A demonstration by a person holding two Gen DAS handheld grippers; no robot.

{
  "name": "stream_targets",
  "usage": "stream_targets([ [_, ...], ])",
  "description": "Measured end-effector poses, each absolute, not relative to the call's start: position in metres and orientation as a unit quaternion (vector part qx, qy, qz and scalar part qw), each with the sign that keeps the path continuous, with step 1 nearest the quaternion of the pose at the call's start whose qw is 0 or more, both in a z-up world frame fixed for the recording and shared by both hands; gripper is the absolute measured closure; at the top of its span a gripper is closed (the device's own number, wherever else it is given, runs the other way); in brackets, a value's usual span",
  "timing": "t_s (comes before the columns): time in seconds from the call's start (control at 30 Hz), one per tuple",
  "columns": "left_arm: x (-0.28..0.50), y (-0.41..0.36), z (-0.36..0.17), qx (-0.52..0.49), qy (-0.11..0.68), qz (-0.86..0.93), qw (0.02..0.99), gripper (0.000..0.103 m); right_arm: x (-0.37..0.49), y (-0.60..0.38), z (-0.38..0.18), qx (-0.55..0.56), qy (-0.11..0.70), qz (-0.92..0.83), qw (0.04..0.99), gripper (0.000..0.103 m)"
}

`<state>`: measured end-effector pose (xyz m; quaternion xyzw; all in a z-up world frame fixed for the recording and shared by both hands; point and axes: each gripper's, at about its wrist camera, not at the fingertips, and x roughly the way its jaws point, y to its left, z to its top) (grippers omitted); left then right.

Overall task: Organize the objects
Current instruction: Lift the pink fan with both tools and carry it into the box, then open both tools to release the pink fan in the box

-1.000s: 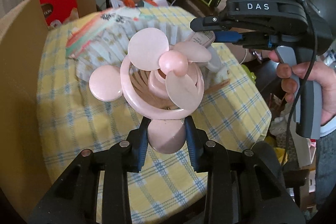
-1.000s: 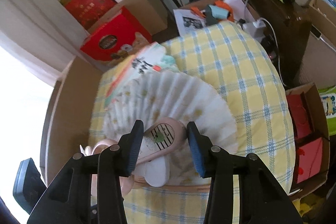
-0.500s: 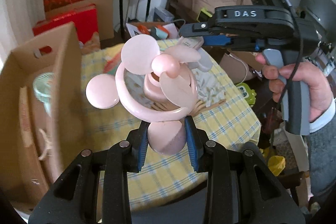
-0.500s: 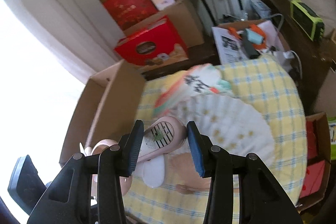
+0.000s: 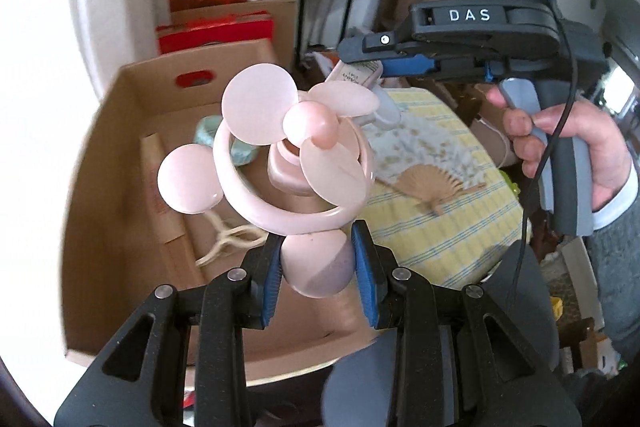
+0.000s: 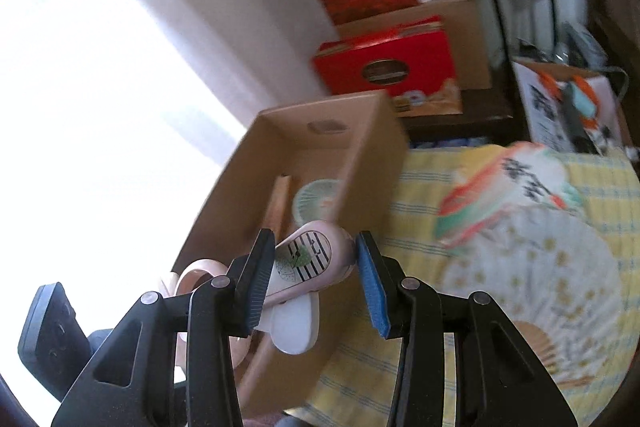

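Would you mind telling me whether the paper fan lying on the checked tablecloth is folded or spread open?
Spread open. The paper fan lies flat on the tablecloth, its wooden ribs radiating from the pivot and its speckled leaf fanned wide; the right wrist view shows this too.

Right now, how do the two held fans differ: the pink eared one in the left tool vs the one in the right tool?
The pink eared fan has round ears, a ring guard and bare blades showing; the small pink fan shows a striped sticker and a white clip. The left tool grips its fan by the rounded base; the right tool clamps its fan's body. Both are pink, held aloft near the cardboard box.
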<state>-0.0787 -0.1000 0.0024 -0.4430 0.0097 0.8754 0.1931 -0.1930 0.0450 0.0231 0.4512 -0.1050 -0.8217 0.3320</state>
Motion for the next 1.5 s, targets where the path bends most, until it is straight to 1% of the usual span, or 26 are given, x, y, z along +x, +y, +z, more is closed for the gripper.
stream_targets([
  [0.2,-0.070,-0.149,-0.012,-0.456,-0.012,0.870,0.188,0.072,-0.189,-0.014,0.011,0.464,-0.067,-0.812,0.348,0.060],
  [0.37,-0.072,-0.188,-0.029,-0.469,-0.024,0.858,0.206,0.072,-0.185,-0.033,-0.011,0.484,-0.059,-0.799,0.353,0.060],
  [0.53,-0.074,-0.209,-0.045,-0.482,0.003,0.850,0.214,0.072,-0.179,-0.048,-0.030,0.503,-0.035,-0.786,0.356,0.060],
  [0.7,-0.077,-0.217,-0.057,-0.496,0.002,0.843,0.208,0.072,-0.177,-0.057,-0.040,0.511,-0.018,-0.785,0.350,0.060],
  [0.8,-0.079,-0.219,-0.064,-0.500,0.011,0.842,0.201,0.071,-0.170,-0.062,-0.042,0.507,0.016,-0.790,0.346,0.060],
  [0.87,-0.078,-0.216,-0.064,-0.501,0.031,0.844,0.189,0.070,-0.163,-0.069,-0.043,0.507,0.047,-0.789,0.343,0.061],
  [0.93,-0.077,-0.209,-0.064,-0.498,0.064,0.850,0.159,0.070,-0.156,-0.077,-0.046,0.513,0.074,-0.780,0.349,0.064],
  [0.97,-0.078,-0.208,-0.064,-0.499,0.070,0.851,0.150,0.065,-0.153,-0.080,-0.047,0.514,0.086,-0.778,0.350,0.065],
  [1.0,-0.078,-0.207,-0.063,-0.499,0.069,0.851,0.149,0.058,-0.151,-0.084,-0.048,0.512,0.098,-0.778,0.350,0.065],
  [1.07,-0.075,-0.209,-0.060,-0.498,0.056,0.851,0.156,0.053,-0.144,-0.087,-0.050,0.509,0.118,-0.777,0.351,0.065],
  [1.23,-0.067,-0.217,-0.053,-0.496,0.043,0.855,0.148,0.051,-0.143,-0.073,-0.044,0.507,0.098,-0.778,0.358,0.065],
  [1.27,-0.065,-0.220,-0.050,-0.494,0.030,0.857,0.147,0.047,-0.144,-0.072,-0.042,0.505,0.095,-0.780,0.357,0.065],
  [1.3,-0.067,-0.222,-0.047,-0.491,0.018,0.858,0.147,0.041,-0.144,-0.069,-0.039,0.502,0.092,-0.783,0.355,0.065],
  [1.37,-0.067,-0.224,-0.041,-0.485,-0.001,0.862,0.147,0.036,-0.146,-0.061,-0.032,0.495,0.083,-0.790,0.352,0.065],
  [1.5,-0.067,-0.224,-0.031,-0.473,-0.026,0.868,0.146,0.024,-0.144,-0.043,-0.017,0.481,0.070,-0.805,0.341,0.059],
])
